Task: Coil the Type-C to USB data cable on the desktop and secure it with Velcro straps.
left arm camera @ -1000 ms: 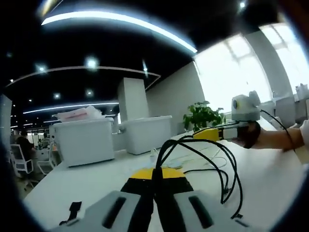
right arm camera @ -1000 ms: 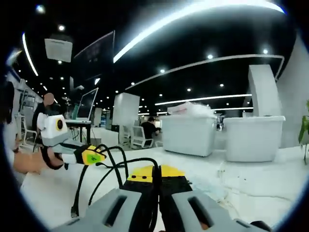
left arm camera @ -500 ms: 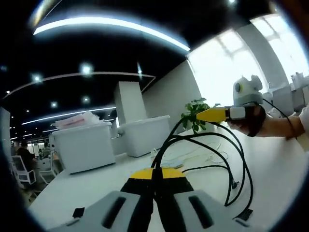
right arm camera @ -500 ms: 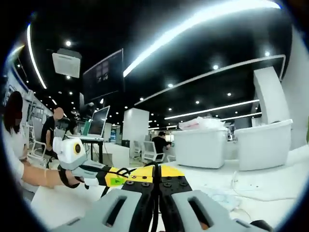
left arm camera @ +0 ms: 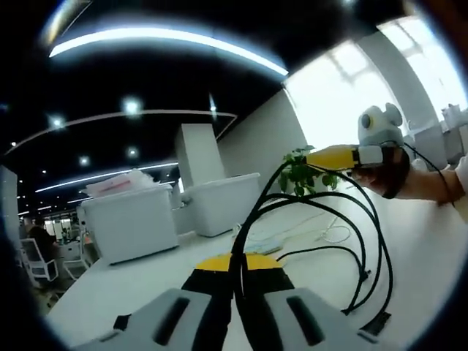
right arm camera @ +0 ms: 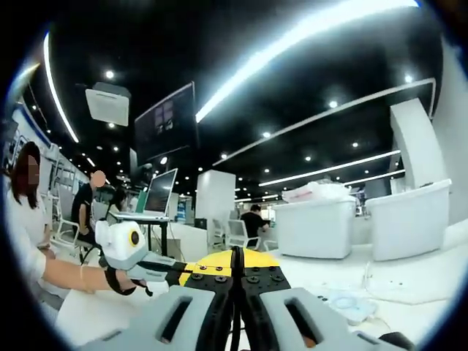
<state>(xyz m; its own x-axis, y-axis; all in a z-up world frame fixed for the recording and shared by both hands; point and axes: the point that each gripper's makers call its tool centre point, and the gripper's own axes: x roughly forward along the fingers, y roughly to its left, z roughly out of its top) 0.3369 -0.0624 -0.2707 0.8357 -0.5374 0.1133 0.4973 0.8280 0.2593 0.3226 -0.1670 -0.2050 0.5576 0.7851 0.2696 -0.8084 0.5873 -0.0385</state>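
**Both grippers pinch the black cable above the desk**

Left gripper view: the left gripper (left arm camera: 234,274) has its 2 jaws pressed together, and the cable (left arm camera: 322,208) runs up from between them. From there the cable makes several black loops in the air, to the right of the jaws. The loops reach the right gripper (left arm camera: 314,156), which comes in from the right, held by a hand (left arm camera: 391,172). One plug (left arm camera: 378,324) hangs low, close to the white desk (left arm camera: 131,281); another end (left arm camera: 363,275) hangs a little higher. Whether the low plug touches the desk, I cannot tell. A small black strap (left arm camera: 121,322) lies on the desk, left of the jaws. Behind it stand 2 white bins (left arm camera: 131,219), and a plant (left arm camera: 301,175) is near the window.

Right gripper view: the right gripper (right arm camera: 236,270) also has its jaws closed, with a thin black line of cable between them. The left gripper (right arm camera: 174,273) meets it from the left, almost touching, held by a hand (right arm camera: 117,278). A thin white cord (right arm camera: 395,292) lies on the desk to the right. 2 persons (right arm camera: 84,208) are at the left.
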